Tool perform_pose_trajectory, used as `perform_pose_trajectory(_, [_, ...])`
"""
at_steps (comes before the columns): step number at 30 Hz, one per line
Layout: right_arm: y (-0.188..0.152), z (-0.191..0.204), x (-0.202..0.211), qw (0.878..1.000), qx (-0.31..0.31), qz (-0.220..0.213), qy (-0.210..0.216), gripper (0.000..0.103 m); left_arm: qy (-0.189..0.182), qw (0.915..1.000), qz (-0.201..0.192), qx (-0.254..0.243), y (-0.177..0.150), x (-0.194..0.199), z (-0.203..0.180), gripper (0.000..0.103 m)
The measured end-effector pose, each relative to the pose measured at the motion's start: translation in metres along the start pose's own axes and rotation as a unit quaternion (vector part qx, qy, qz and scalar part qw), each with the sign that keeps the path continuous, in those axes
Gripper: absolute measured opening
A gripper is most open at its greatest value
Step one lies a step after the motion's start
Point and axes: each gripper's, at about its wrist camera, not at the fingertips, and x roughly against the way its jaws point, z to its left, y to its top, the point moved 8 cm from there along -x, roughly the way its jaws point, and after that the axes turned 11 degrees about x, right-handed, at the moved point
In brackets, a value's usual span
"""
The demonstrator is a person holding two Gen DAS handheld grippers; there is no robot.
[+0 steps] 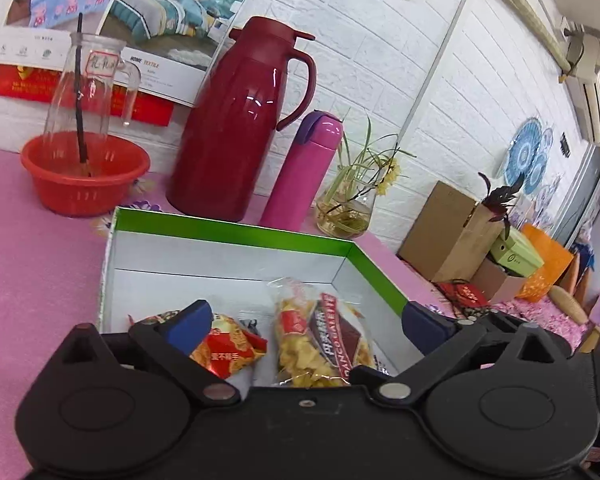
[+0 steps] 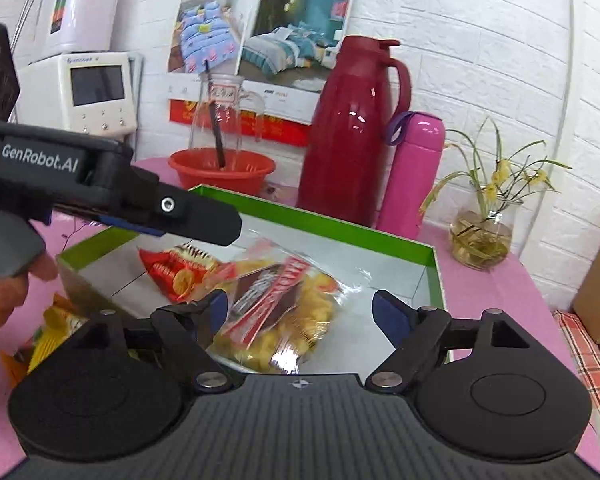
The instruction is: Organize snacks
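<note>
Green-rimmed box (image 1: pixel 228 236) open on pink tabletop (image 1: pixel 36 248), right half of floor bare. Red snack packet (image 1: pixel 230 350) and yellow chips bag (image 1: pixel 320 340) inside, side by side. Left hand-held gripper (image 1: pixel 306 320) spread wide, holding nothing. Right hand-held gripper (image 2: pixel 300 312) likewise spread, empty, above chips bag.

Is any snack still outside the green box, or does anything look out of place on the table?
Yes. Two packets lie inside the green box: a red snack bag and a clear bag of yellow chips. Yellow and orange packets lie outside it on the pink table, beside its near left corner. Nothing looks spilled or damaged.
</note>
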Motion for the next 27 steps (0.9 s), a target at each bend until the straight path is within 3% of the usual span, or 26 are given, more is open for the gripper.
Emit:
perform_pose_trajectory(12, [0.017, 0.013, 0.058, 1.0, -0.013, -0.027, -0.001, 0.103, 0.009, 0.9998, 0.001, 0.016, -0.015, 0.057, -0.016, 0.103])
perform_pose_trajectory(21, [0.004, 0.046, 0.122, 0.999, 0.011, -0.031, 0.014, 0.103, 0.013, 0.9993, 0.036, -0.001, -0.062, 0.113, -0.018, 0.103])
perform_pose_trajectory(27, [-0.022, 0.069, 0.151, 0.999, 0.011, -0.014, 0.046, 0.103, 0.02, 0.9973, 0.07, -0.015, -0.095, 0.137, -0.001, 0.103])
